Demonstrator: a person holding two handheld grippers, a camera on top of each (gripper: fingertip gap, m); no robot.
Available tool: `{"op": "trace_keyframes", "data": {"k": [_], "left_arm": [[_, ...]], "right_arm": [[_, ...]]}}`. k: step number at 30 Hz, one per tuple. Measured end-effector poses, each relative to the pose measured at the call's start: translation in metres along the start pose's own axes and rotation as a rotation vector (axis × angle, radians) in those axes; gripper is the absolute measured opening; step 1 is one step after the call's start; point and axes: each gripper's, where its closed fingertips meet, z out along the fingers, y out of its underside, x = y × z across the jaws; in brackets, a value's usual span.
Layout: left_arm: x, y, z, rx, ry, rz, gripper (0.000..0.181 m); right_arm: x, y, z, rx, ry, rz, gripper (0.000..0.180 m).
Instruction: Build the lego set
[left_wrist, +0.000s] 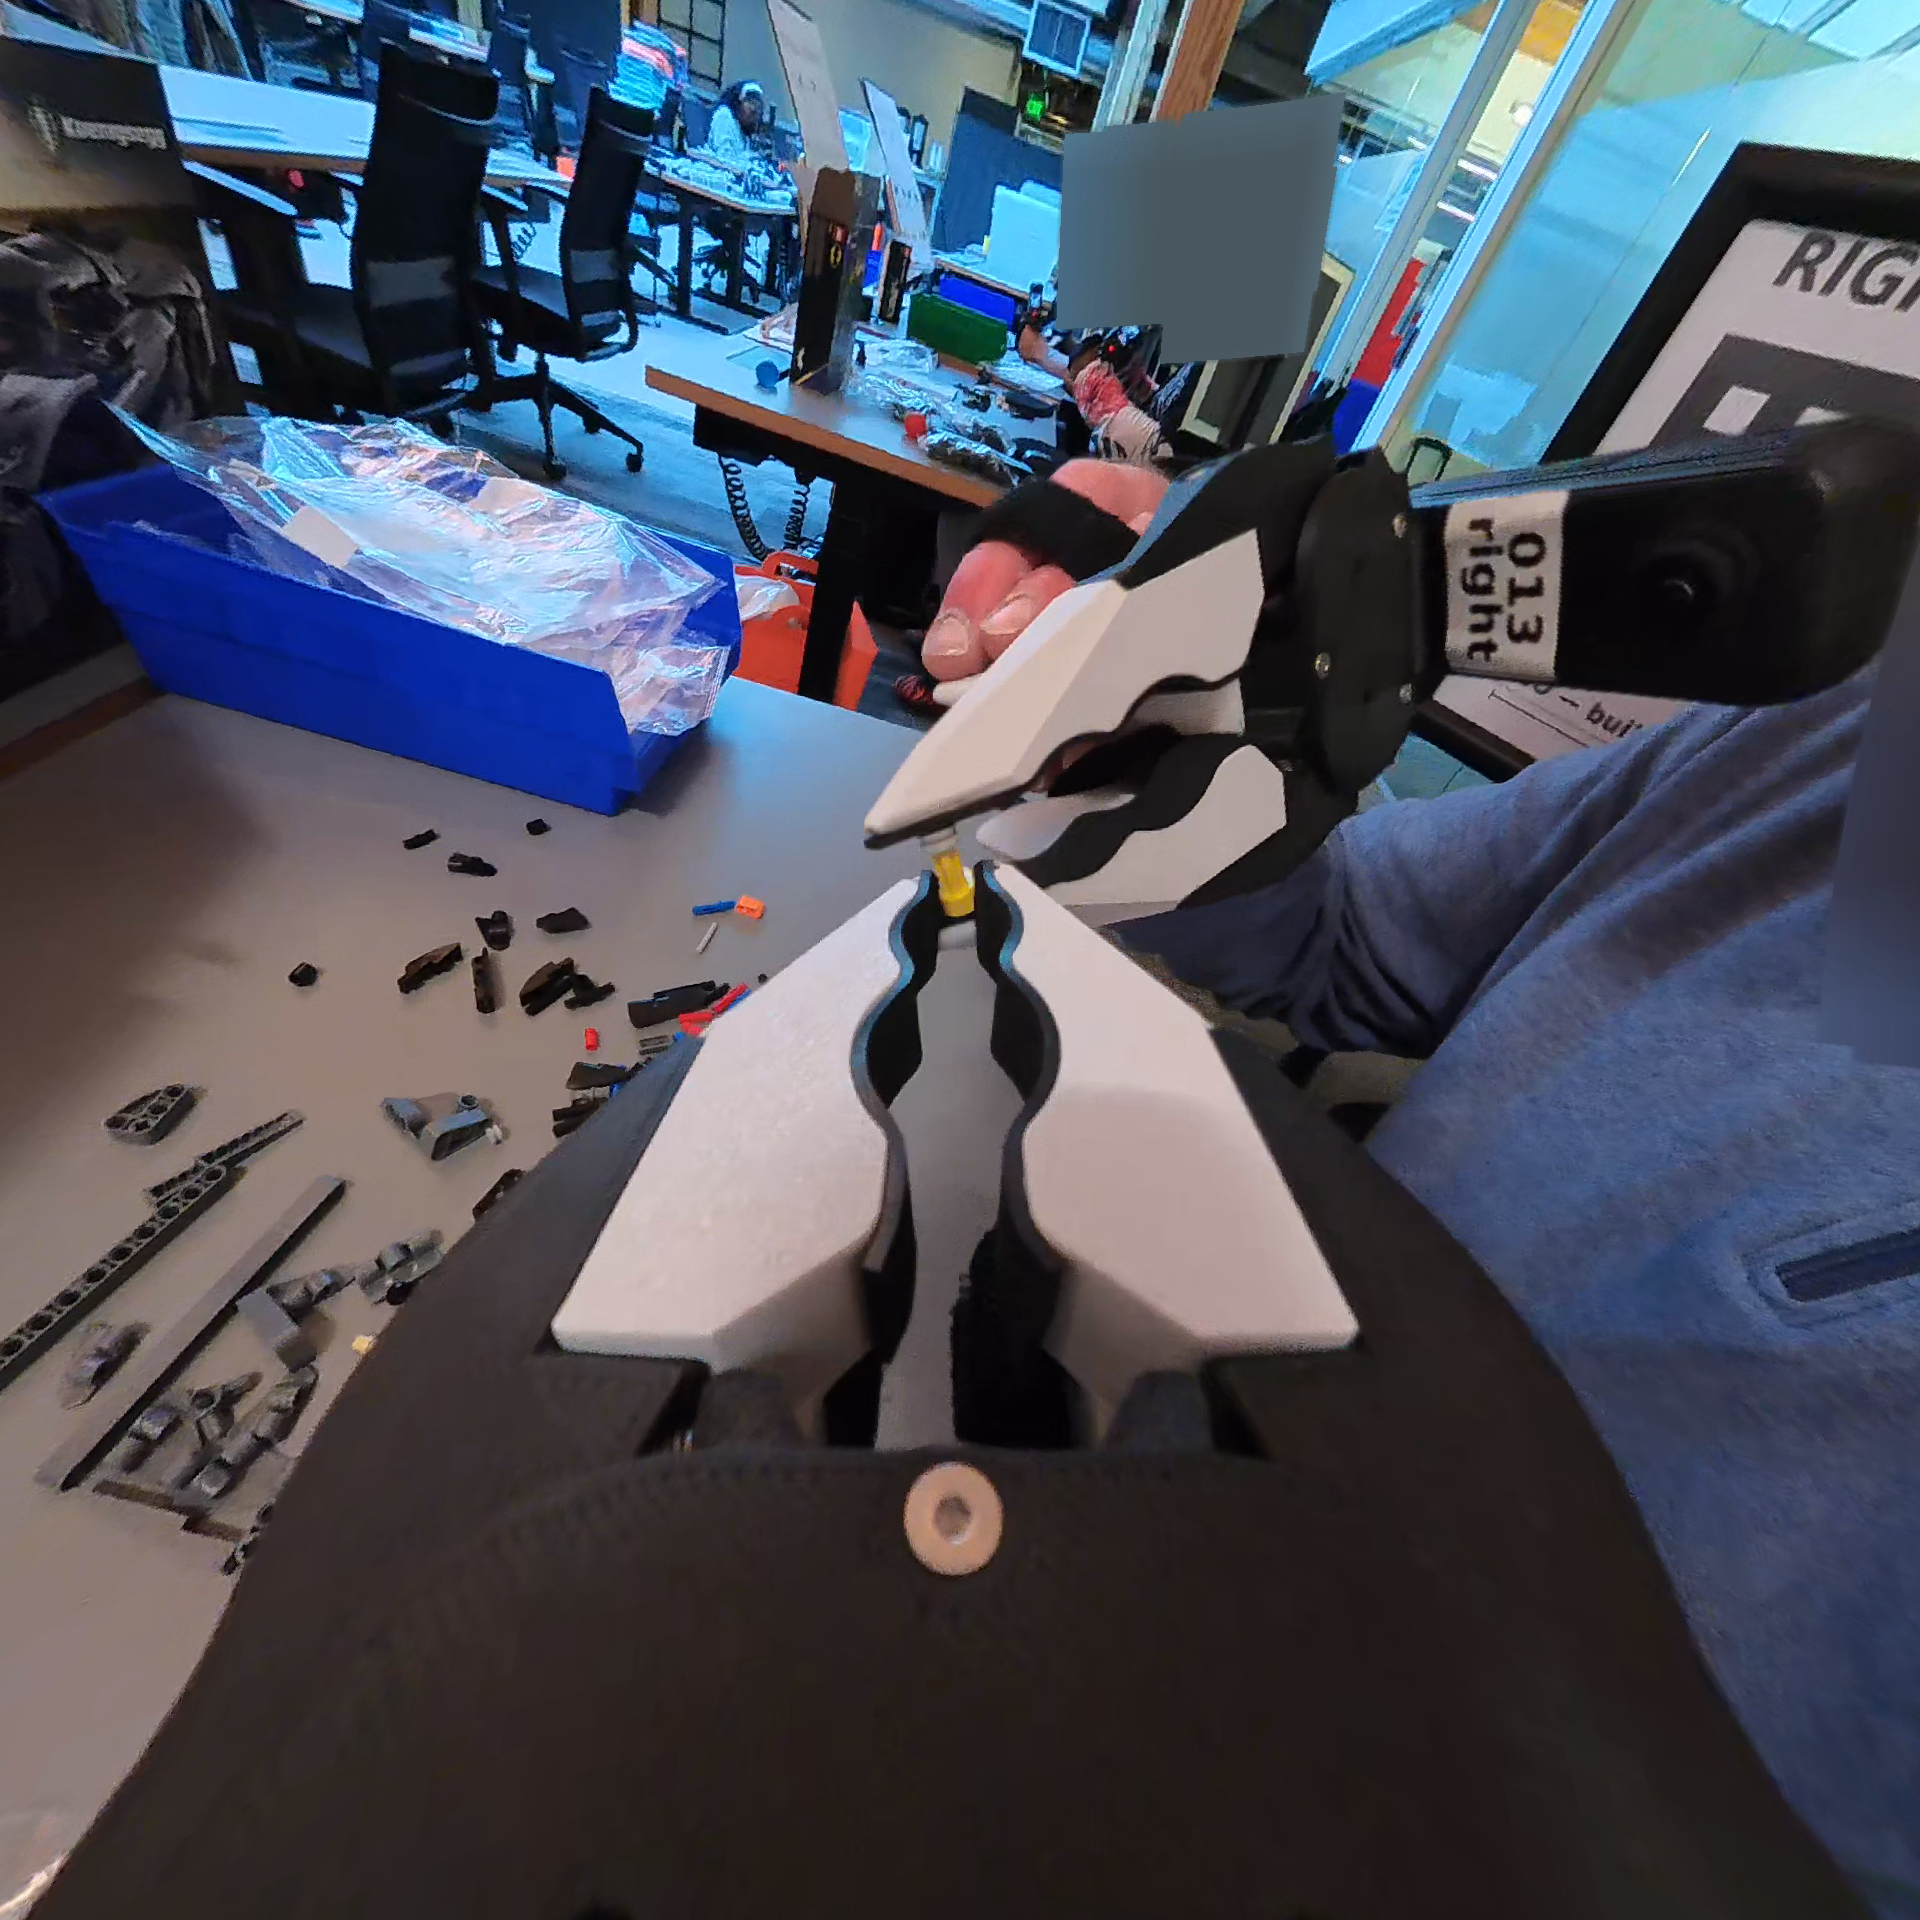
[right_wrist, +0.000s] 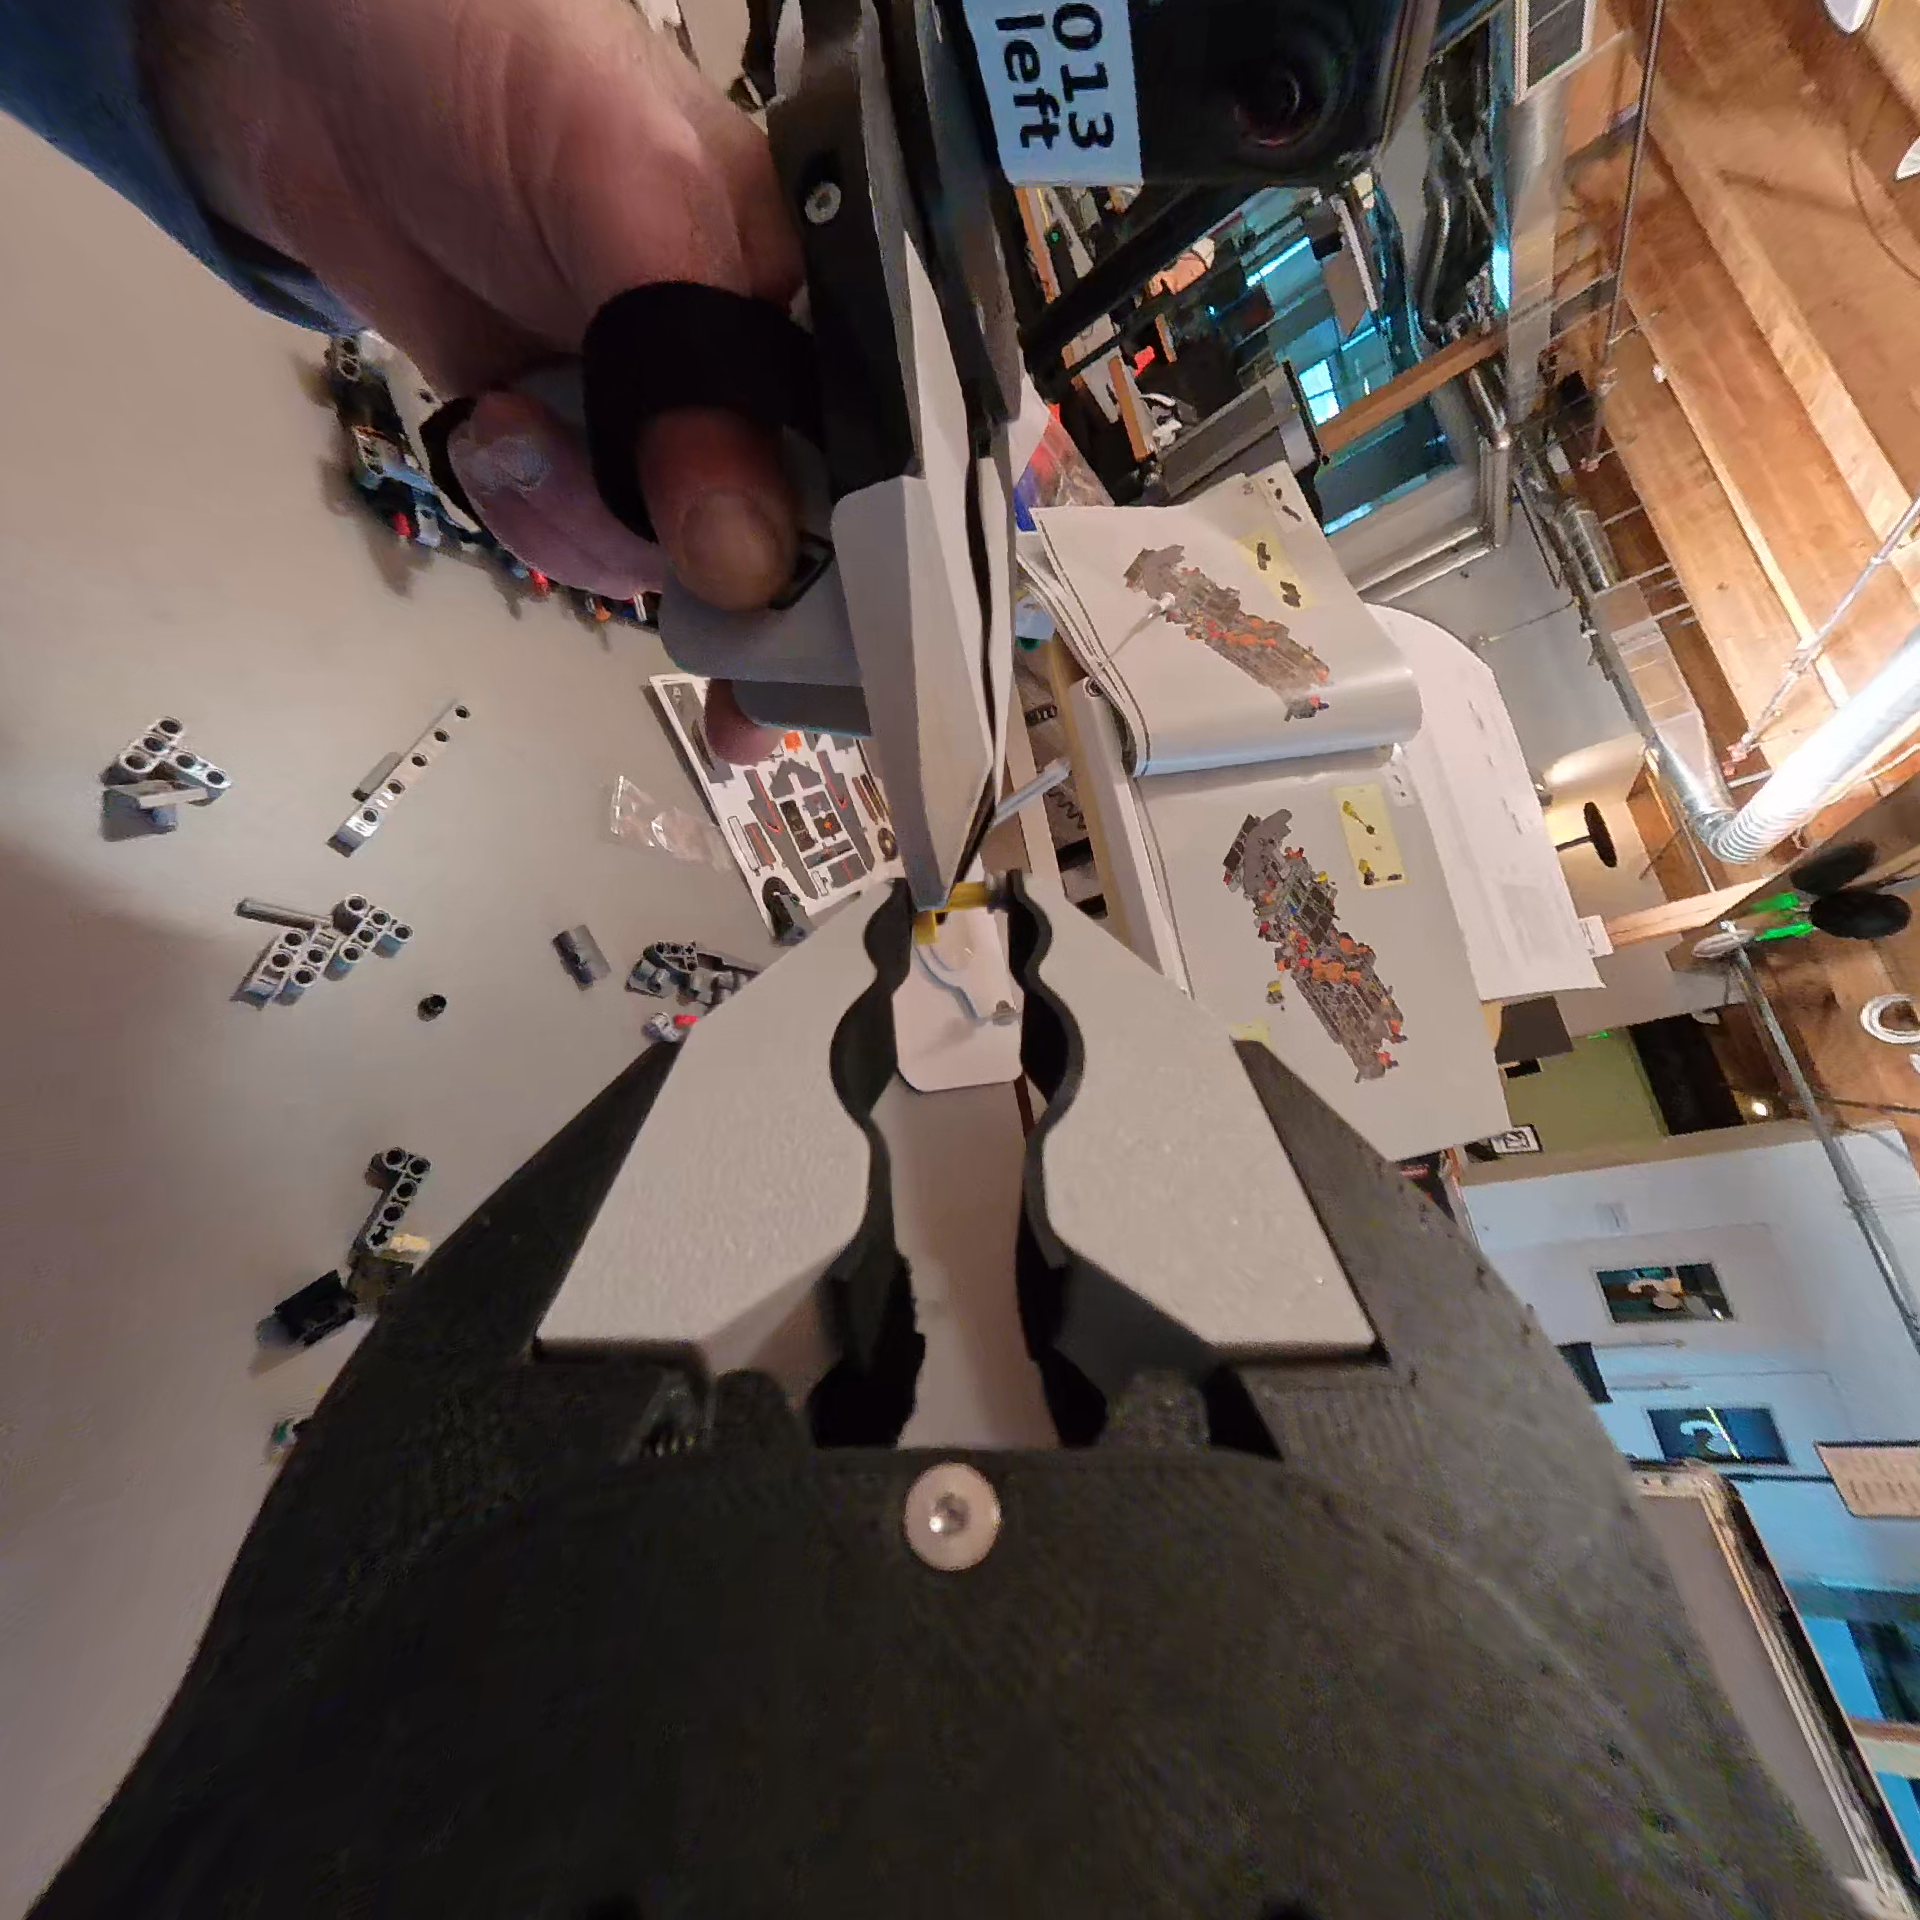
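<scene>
A small yellow pin (left_wrist: 950, 891) with a pale end is held above the grey table (left_wrist: 208, 883). My left gripper (left_wrist: 952, 902) is shut on its lower part. My right gripper (left_wrist: 935, 836) comes in from the right, its fingertips closed on the pin's pale upper end. In the right wrist view the pin (right_wrist: 961, 896) lies across the narrow gap between the right gripper (right_wrist: 956, 902) fingertips. The left gripper (right_wrist: 935, 883) reaches down from above and pinches the pin's other end. Both grippers meet tip to tip.
A blue bin (left_wrist: 416, 686) with clear plastic bags stands at the back left. Loose black and grey parts (left_wrist: 488, 977) and long grey beams (left_wrist: 156, 1299) are scattered on the table. An open instruction booklet (right_wrist: 1247, 644) on a stand and a sticker sheet (right_wrist: 800, 810) lie beyond. The tips of both grippers are at nearly the same place.
</scene>
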Motion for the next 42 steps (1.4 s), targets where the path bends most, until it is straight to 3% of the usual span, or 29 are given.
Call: {"op": "trace_keyframes", "data": {"k": [5, 19, 42], "left_arm": [[0.001, 0.0, 0.001, -0.005, 0.001, 0.0, 0.005], [0.003, 0.001, 0.004, -0.011, -0.004, 0.0, 0.005], [0.005, 0.006, 0.015, -0.079, 0.001, 0.014, 0.005]], "right_arm": [[0.003, 0.007, 0.0, -0.044, 0.021, 0.013, 0.022], [-0.001, 0.009, -0.002, -0.065, 0.021, -0.023, 0.013], [-0.006, 0.008, -0.004, -0.092, 0.029, -0.104, 0.015]]}}
